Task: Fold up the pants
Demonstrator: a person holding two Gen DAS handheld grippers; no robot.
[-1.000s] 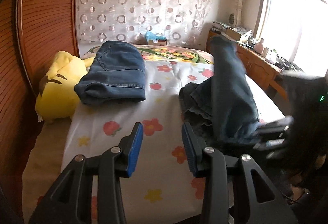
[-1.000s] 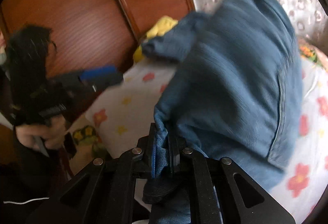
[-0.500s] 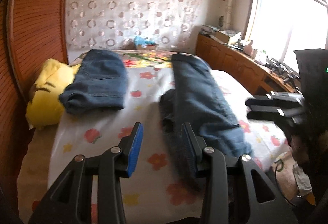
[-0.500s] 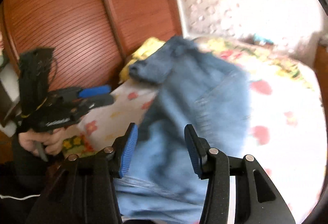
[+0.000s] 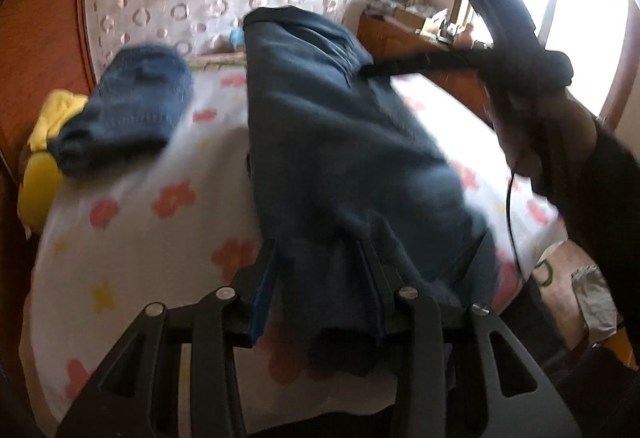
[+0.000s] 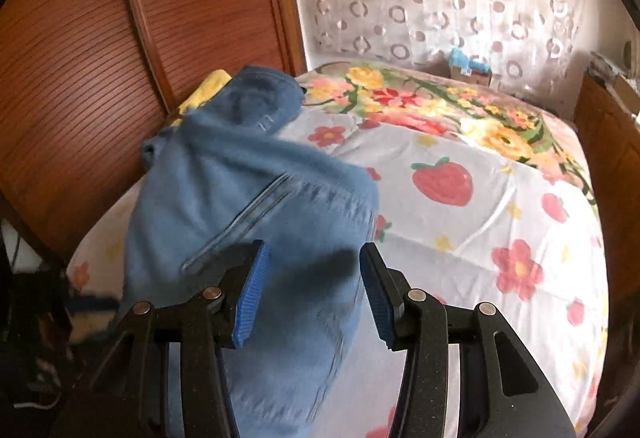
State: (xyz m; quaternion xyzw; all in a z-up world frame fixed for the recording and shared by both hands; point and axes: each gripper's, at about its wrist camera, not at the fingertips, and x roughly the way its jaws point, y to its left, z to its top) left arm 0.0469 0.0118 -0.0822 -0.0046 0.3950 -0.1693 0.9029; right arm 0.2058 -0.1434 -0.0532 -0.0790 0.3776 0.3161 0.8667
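Plainly the pants (image 5: 340,141) now lie lengthwise down the middle of the flowered bed (image 5: 152,238), running from about 12 o'clock in the left wrist view down to the near edge at 6 o'clock, where the hem end bunches up between the fingers of the left tool (image 5: 316,278). That tool stands part open with denim between its jaws; the blur hides whether the pads press the cloth, so I read it as not yet clenched. The right tool (image 6: 312,294) is released, its blue pads apart and clear of the fabric below them; in the left wrist view it shows at 2 o'clock, carried in the person's hand (image 5: 540,133) above the far half of the garment. The risks, as I judge them, lie in the near end. If the left tool closes on only the top layer of the bunched hem, the legs would separate when lifted and the fold would come out skewed. The cloth also hangs close to the mattress edge, so a drag toward 6 o'clock could pull it off the bed. An already folded pair (image 5: 128,109) sits at 10 o'clock beside a yellow plush toy (image 5: 40,165); a wide sweep of the garment to that side might knock it open. A dangling cable (image 5: 510,213) under the right hand could snag on the cloth.
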